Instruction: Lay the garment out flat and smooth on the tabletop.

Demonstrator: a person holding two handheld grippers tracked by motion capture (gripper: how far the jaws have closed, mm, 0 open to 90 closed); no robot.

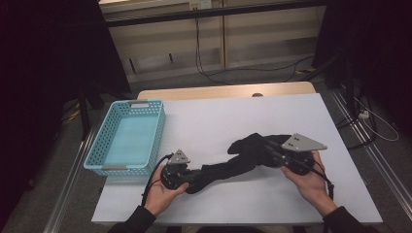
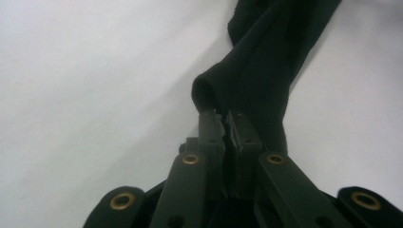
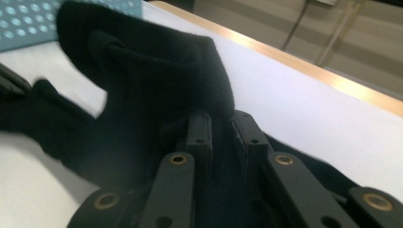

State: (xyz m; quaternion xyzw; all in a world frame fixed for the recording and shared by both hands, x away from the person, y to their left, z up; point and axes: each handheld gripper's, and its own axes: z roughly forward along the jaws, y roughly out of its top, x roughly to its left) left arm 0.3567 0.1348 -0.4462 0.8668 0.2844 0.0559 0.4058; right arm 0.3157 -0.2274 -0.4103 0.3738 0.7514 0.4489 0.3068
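A long black sock lies stretched across the white table between both hands. My left gripper is shut on the sock's near left end; in the left gripper view the jaws pinch the folded black cloth at my left gripper. My right gripper is shut on the sock's bunched right end; in the right gripper view the black cloth bulges up over my right gripper, whose jaws press on it.
A light blue plastic basket stands at the table's left edge, close to the left hand. The table's wooden far edge runs along the back. Cables lie on the floor beyond and to the right.
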